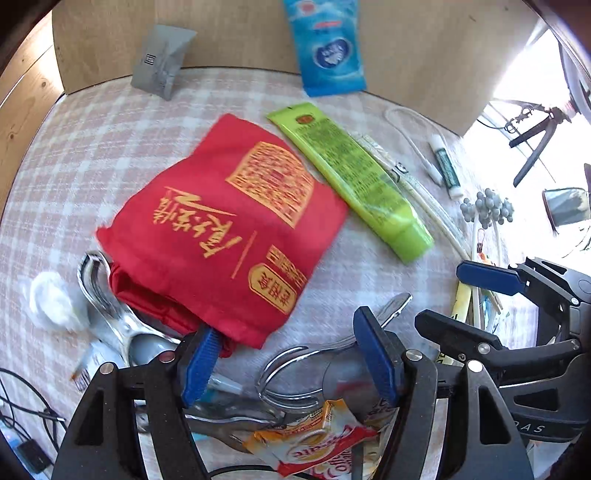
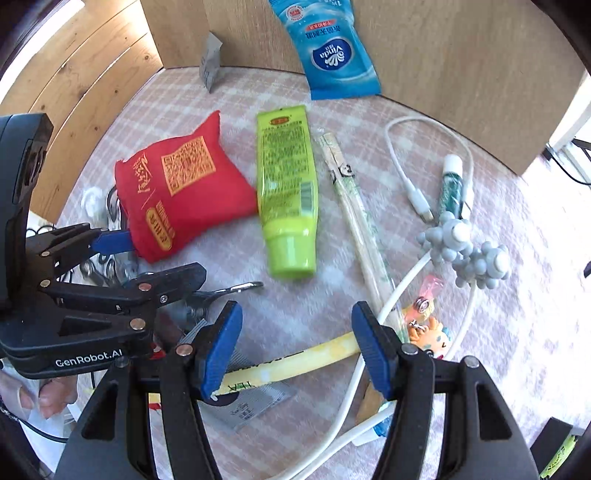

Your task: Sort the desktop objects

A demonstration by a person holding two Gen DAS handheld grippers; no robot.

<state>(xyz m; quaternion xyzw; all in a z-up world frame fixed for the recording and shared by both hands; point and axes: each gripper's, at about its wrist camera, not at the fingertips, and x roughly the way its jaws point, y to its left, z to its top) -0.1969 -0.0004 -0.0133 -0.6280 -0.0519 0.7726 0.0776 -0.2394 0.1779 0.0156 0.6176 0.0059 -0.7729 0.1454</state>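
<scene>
A red cloth bag (image 1: 221,229) (image 2: 173,192) with gold print lies mid-table beside a lime green tube (image 1: 351,177) (image 2: 288,192). My left gripper (image 1: 291,350) (image 2: 140,262) hangs open at the bag's near corner. It stands over a chrome clip (image 1: 295,365) and an orange snack packet (image 1: 317,443), with its pads off both. My right gripper (image 2: 297,343) (image 1: 469,302) is open too, its fingers astride a yellow stick packet (image 2: 295,360) that lies flat on the cloth.
The pink plaid tablecloth (image 1: 92,147) is crowded: blue tissue pack (image 2: 332,48), wrapped chopsticks (image 2: 354,221), white cable (image 2: 406,177), small green-white tube (image 2: 452,184), grey knobbly piece (image 2: 465,254), cartoon keychain (image 2: 428,328), second chrome clip (image 1: 107,295). A wooden wall (image 1: 240,33) closes the back.
</scene>
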